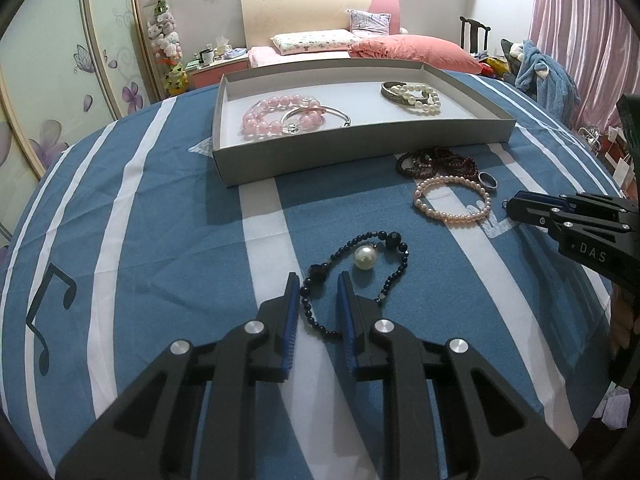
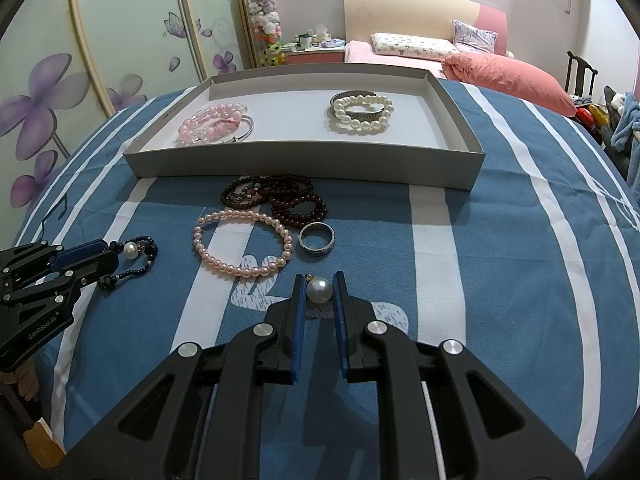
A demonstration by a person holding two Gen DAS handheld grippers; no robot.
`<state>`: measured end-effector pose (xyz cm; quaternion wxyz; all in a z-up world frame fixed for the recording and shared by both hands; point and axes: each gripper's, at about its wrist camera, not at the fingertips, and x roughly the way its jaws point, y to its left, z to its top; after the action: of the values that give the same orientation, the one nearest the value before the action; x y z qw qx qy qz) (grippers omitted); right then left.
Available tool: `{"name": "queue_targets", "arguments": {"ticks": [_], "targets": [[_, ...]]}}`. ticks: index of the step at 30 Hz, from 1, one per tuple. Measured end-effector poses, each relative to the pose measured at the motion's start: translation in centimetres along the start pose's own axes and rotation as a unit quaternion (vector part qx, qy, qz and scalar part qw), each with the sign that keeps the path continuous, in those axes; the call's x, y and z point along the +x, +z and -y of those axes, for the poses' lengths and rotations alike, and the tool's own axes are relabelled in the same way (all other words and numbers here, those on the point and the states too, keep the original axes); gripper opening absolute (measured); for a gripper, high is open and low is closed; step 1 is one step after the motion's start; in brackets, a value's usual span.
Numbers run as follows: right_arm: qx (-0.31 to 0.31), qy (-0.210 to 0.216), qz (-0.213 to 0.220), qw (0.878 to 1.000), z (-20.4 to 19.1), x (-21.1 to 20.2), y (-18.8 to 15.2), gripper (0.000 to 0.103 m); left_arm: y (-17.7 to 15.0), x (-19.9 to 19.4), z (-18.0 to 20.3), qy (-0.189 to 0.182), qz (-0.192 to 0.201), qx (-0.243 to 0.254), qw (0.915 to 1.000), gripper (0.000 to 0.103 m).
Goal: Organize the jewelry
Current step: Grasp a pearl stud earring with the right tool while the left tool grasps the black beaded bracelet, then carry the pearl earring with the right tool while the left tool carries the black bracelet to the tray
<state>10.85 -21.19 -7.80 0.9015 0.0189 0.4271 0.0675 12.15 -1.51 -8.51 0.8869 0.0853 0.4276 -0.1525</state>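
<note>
Sorting is partly done: a pink bead bracelet (image 1: 276, 116) with a silver bangle (image 1: 320, 114) and a white pearl bracelet (image 2: 362, 114) over a metal cuff already lie in the grey tray (image 2: 304, 166) at the far side of the striped blue cloth (image 1: 168, 208). Still on the cloth near the tray's front wall are dark red beads (image 2: 276, 200), a pink pearl bracelet (image 2: 242, 246) and a ring (image 2: 317, 240).

The left gripper (image 1: 318, 282) hangs over a black bead bracelet (image 1: 356, 276) with a large pearl, its jaws released and straddling the near left part of the strand. The right gripper (image 2: 318, 286) has its jaws around a loose pearl pendant (image 2: 319, 290), seemingly grasping it, though firm contact cannot be confirmed.

The step in hand looks like picking up; next, each piece needs a secure pinch, a lift, and carrying over the tray wall.

Readable writing: "DAS" on the right gripper, "GenRobot.AI" on the left.
</note>
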Motion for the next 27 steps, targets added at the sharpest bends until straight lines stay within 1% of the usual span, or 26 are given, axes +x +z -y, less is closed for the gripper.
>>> {"name": "queue_targets", "arguments": {"ticks": [1,3,4,5,9,13,19,23,27], "targets": [[0.0,0.0,0.0,1.0,0.0,0.0,0.0,0.014,0.0,0.0,0.0,0.0,0.0,0.0,1.0,0.02],[0.0,0.0,0.0,1.0,0.0,0.0,0.0,0.014,0.0,0.0,0.0,0.0,0.0,0.002,1.0,0.014],[0.0,0.0,0.0,1.0,0.0,0.0,0.0,0.014,0.0,0.0,0.1,0.0,0.0,0.003,1.0,0.008],[0.001,0.0,0.0,1.0,0.0,0.0,0.0,0.014,0.0,0.0,0.1,0.001,0.0,0.004,1.0,0.007],[0.003,0.001,0.001,1.0,0.0,0.0,0.0,0.014,0.1,0.1,0.4,0.0,-0.002,0.009,1.0,0.006],[0.015,0.005,0.003,1.0,0.2,0.0,0.0,0.014,0.4,-0.3,0.7,-0.006,0.008,0.01,0.9999,0.006],[0.025,0.009,0.021,0.999,0.7,-0.6,0.6,0.014,1.7,-1.5,0.9,-0.018,0.043,-0.001,0.9989,0.006],[0.024,0.01,0.042,0.999,0.3,-1.3,1.0,0.014,2.7,-2.5,1.2,-0.031,0.069,-0.012,0.9971,0.006],[0.022,0.012,0.064,0.998,0.0,-2.1,1.2,0.014,3.3,-3.4,1.7,-0.053,0.093,-0.021,0.9941,0.006]]}}
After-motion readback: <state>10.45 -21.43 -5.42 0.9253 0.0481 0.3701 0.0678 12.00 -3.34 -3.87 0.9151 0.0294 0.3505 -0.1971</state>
